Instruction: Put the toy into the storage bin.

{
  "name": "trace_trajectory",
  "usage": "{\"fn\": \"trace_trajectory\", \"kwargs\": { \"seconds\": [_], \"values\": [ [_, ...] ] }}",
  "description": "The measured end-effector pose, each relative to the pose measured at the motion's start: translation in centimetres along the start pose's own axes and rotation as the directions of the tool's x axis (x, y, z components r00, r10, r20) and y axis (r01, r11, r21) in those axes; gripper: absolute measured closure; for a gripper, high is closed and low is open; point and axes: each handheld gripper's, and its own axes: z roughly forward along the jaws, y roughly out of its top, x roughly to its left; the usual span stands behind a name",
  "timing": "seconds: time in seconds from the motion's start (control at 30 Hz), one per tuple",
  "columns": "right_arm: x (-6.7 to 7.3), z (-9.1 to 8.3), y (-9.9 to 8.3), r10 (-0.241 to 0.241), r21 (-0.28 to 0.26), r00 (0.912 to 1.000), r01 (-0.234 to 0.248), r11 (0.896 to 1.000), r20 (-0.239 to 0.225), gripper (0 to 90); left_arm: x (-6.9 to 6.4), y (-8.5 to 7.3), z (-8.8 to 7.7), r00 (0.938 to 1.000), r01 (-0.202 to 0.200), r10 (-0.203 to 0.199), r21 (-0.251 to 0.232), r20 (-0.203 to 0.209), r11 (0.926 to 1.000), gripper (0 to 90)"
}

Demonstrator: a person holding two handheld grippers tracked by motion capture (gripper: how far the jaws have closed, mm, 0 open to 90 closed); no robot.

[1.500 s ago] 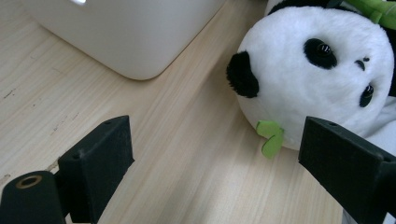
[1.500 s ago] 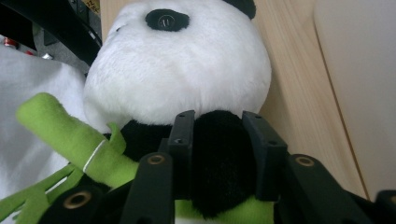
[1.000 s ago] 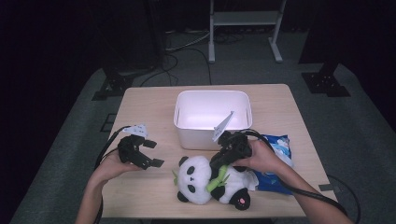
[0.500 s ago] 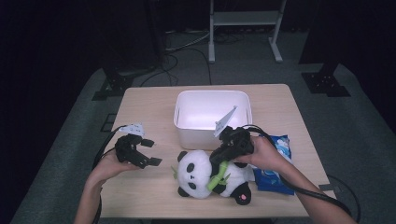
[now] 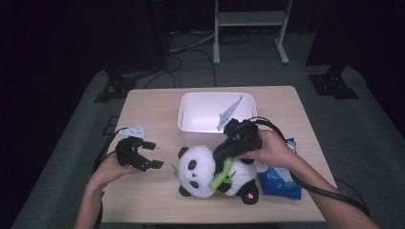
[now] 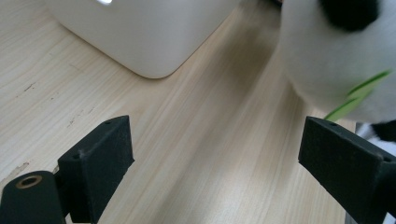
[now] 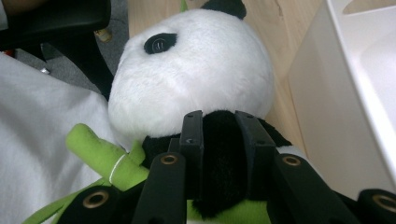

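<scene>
Plush panda w/ green bamboo, beside white bin.

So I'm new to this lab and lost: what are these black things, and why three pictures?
A person sits at a wooden table with a hand-held tool in each hand; each tool ends in two black tongs. One picture looks down from above the table. The other two come from small cameras riding on the tools, looking along their tongs. The right tongs are shut on the black neck band of a plush panda, which holds green bamboo. The left tongs stand open over bare wood, holding nothing. A white bin sits behind the panda, and a blue packet lies to its right.
</scene>
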Motion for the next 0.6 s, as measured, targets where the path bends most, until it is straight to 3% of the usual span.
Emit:
{"fn": "trace_trajectory", "kwargs": {
  "seconds": [0.6],
  "values": [
    [-0.2,-5.0,3.1,0.005,-0.022,1.0,-0.005,1.0,0.006,73.3,0.5,-0.4,-0.9,0.9997,0.022,-0.022,-0.027,-0.013,0.9994,8.7]
  ]
}}
